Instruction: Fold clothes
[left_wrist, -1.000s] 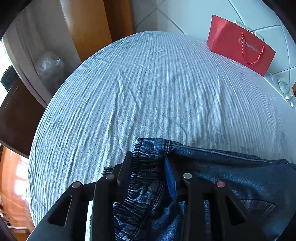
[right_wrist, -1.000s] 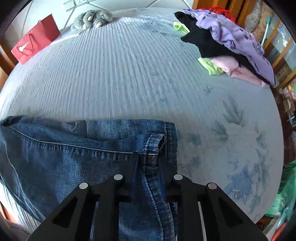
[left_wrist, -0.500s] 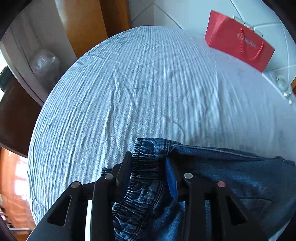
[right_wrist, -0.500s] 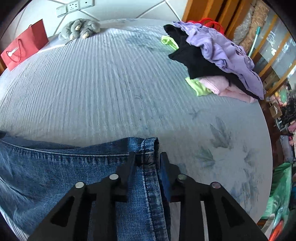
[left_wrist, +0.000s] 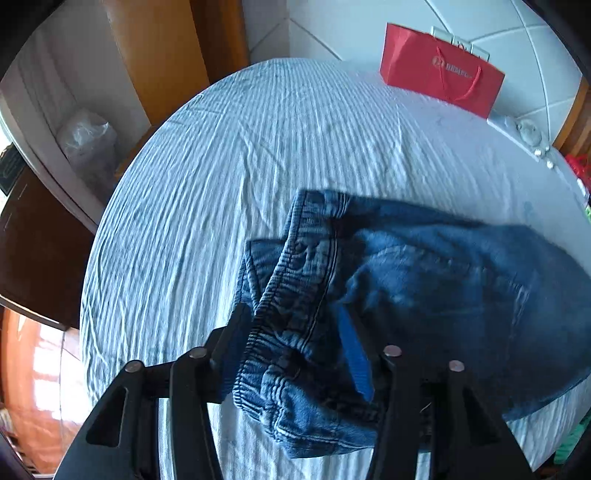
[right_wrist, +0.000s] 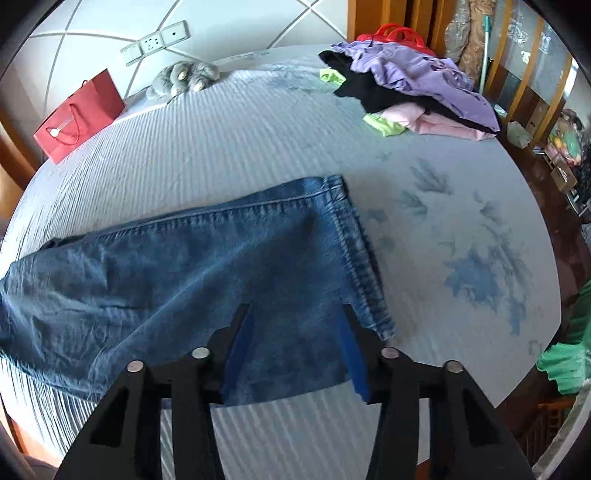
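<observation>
My left hand-held gripper (left_wrist: 295, 343) pinches the gathered waistband of the jeans (left_wrist: 424, 295). My right hand-held gripper (right_wrist: 295, 332) hangs spread above the hem, touching nothing. The jeans lie on the bed (right_wrist: 258, 129); denim seems heavy, limp, best gripped at seams.

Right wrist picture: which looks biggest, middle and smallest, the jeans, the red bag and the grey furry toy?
1. The jeans look by far the biggest, though they lie nearest the camera.
2. The red bag.
3. The grey furry toy, a little smaller, but it sits farthest away, so that is unsure.
</observation>
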